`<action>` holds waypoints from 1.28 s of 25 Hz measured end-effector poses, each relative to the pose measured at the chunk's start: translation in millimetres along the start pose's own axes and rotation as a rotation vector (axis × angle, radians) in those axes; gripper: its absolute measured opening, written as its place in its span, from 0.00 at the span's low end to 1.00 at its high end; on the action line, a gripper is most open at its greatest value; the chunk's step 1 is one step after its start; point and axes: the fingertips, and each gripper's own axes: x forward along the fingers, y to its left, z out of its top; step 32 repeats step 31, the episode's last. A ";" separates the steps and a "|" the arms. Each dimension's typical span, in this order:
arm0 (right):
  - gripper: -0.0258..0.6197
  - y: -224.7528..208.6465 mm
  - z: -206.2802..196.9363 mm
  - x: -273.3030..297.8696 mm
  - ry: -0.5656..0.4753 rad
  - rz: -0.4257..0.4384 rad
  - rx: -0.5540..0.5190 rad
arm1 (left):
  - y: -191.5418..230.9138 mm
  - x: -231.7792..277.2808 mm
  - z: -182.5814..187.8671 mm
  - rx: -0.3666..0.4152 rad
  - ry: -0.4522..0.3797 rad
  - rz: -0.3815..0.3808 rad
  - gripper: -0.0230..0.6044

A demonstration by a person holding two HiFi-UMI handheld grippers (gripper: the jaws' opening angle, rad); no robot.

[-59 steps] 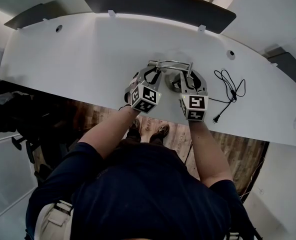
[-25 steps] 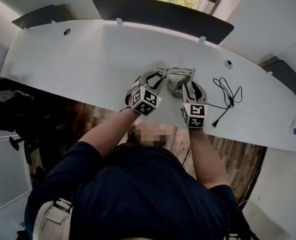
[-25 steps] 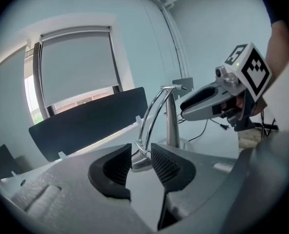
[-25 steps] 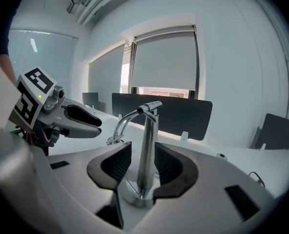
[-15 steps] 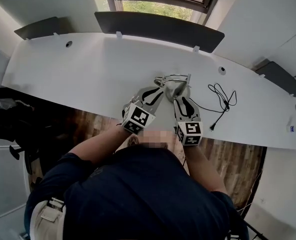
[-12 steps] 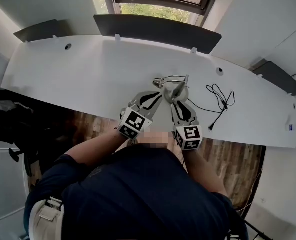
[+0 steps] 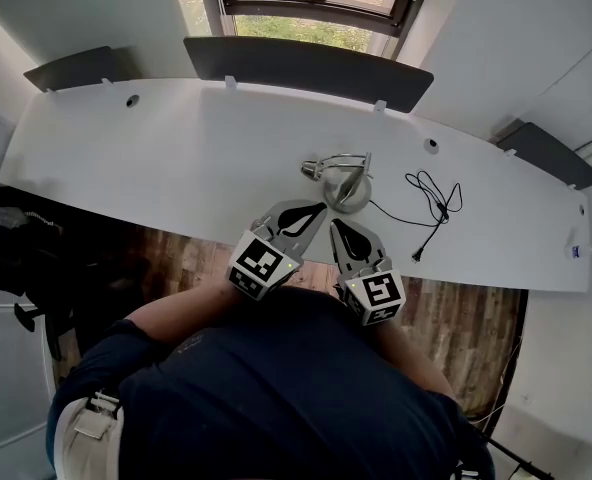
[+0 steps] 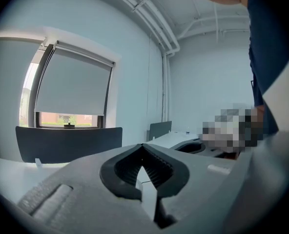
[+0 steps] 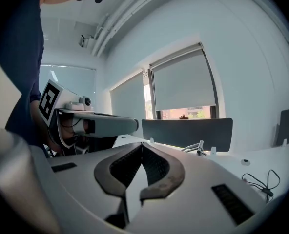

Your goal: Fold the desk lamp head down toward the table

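We hold the left gripper [image 7: 319, 209] and right gripper [image 7: 336, 226] nearly level, tips converging just short of the desk lamp [image 7: 348, 190]. Both jaws have just closed, empty.

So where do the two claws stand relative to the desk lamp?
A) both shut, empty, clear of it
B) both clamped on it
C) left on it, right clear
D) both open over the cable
A: the left claw and the right claw have just closed with nothing between their jaws, and their tips stop short of the desk lamp, not touching it.
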 end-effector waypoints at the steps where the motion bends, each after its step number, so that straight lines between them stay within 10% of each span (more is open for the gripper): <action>1: 0.06 3.0 -1.4 0.4 0.001 0.007 -0.005 | -2.7 -0.4 -2.2 0.001 0.002 -0.005 0.05; 32: 0.05 13.8 -10.2 -4.8 0.009 0.027 -0.005 | -12.3 -16.2 -12.2 0.009 0.031 -0.005 0.05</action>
